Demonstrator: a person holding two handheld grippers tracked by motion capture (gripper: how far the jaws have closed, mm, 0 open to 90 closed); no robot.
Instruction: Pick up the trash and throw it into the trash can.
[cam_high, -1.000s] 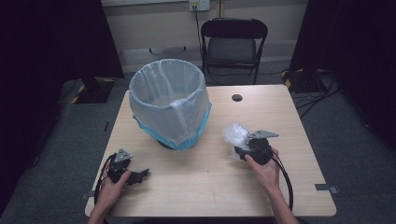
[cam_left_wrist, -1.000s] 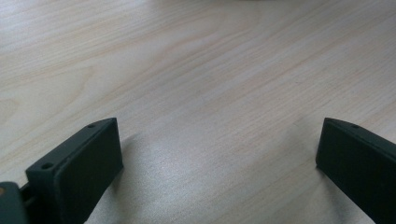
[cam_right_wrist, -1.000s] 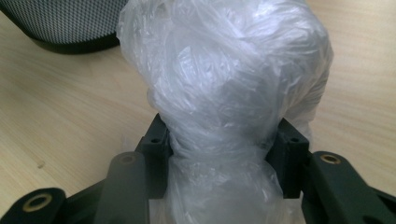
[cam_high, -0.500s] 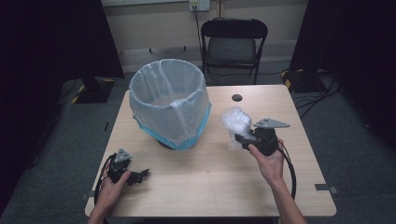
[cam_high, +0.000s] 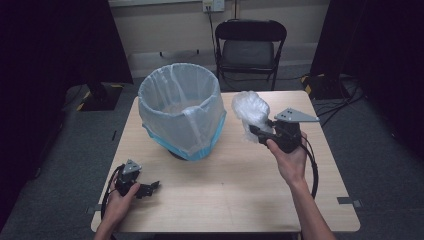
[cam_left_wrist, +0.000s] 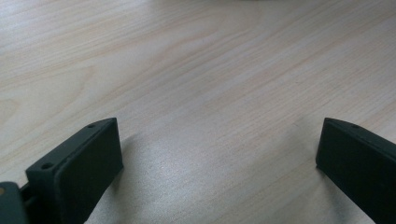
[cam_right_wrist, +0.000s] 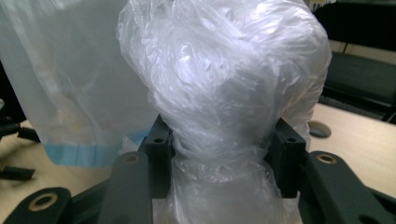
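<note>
Crumpled clear plastic (cam_high: 249, 112) is pinched between the jaws of the right gripper (cam_high: 258, 133), which is held in a hand (cam_high: 289, 159) and lifted above the bench (cam_high: 235, 185), just to the right of the bin (cam_high: 181, 111). In the right gripper view the plastic (cam_right_wrist: 224, 79) is seen bunched into a rounded wad above the jaws, with its narrower neck squeezed between them. The bin is lined with a thin white bag, and a blue band is seen around its lower part; it is stood toward the far left of the bench. The left gripper (cam_high: 148, 188) is rested on the bench, well in front of the bin and toward the near left corner, and is held by the other hand (cam_high: 120, 197). Its jaws are spread wide, with bare wood seen between them in the left gripper view (cam_left_wrist: 215, 154). A black folding chair (cam_high: 250, 47) is placed on the floor behind the bin, beyond the bench.
</note>
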